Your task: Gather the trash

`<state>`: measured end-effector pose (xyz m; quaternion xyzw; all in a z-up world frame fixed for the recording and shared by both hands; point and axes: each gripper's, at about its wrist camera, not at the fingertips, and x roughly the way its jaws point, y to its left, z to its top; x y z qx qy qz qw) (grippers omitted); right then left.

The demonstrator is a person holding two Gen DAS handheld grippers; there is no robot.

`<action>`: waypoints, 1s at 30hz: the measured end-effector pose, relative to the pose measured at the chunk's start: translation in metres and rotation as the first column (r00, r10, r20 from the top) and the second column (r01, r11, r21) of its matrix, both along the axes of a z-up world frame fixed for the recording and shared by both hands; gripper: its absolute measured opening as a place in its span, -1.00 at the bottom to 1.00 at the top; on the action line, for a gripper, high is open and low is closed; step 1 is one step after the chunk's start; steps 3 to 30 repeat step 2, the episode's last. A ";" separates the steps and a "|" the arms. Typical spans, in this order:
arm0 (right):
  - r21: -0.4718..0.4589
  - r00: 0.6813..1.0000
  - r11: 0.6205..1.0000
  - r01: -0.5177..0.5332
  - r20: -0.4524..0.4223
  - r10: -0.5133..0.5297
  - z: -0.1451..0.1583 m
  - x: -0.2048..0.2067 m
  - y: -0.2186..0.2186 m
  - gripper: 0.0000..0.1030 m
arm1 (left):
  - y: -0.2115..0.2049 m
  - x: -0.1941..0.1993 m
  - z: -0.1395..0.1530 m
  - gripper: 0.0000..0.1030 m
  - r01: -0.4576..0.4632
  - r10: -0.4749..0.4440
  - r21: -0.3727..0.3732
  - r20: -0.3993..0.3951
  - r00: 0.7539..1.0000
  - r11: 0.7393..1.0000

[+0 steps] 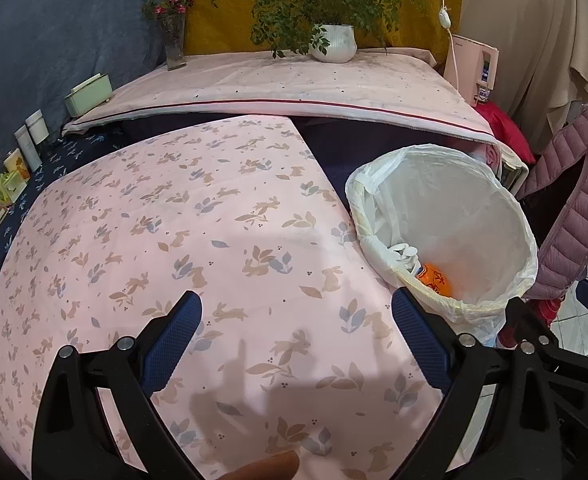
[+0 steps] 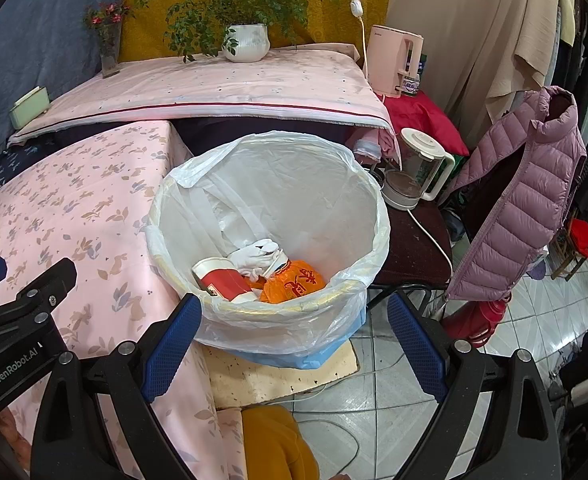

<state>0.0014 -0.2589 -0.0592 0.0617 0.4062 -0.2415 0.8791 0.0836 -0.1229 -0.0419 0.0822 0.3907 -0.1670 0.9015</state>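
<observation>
Left wrist view: the left tool (image 1: 297,312) is seen low in the frame, released, jaws spread wide with nothing between them, held over the pink rabbit-print cloth (image 1: 174,240) that covers the counter. A fingertip (image 1: 270,466) is visible at the bottom edge. At the right of the frame the trash bin (image 1: 453,216), lined with a white plastic bag, is set just beside the counter's edge; an orange wrapper (image 1: 435,278) is glimpsed inside it. A potted plant (image 1: 333,42) is noted at upper centre on a second covered surface. Right wrist view: part of the left tool's black frame is seen at the left edge, over the cloth. The right tool (image 2: 294,316) is released as well, jaws wide and empty, held at the bin's near rim. In the bin are found a red and white paper cup (image 2: 222,278) on its side, crumpled white paper (image 2: 256,254) and the orange wrapper, touching one another at the bottom. A kettle (image 2: 417,168) and a mauve padded jacket (image 2: 525,200) are recorded at the right.
</observation>
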 end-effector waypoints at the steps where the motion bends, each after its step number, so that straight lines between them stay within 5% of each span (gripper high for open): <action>1: 0.000 1.000 1.000 0.002 0.000 -0.002 0.001 -0.001 -0.002 0.75 | 0.000 0.001 -0.001 0.78 0.005 -0.005 -0.001 -0.005 1.000 1.000; 30: 0.000 1.000 1.000 0.004 0.000 -0.004 0.001 -0.002 -0.003 0.75 | 0.000 0.002 -0.001 0.78 0.008 -0.008 0.000 -0.010 1.000 1.000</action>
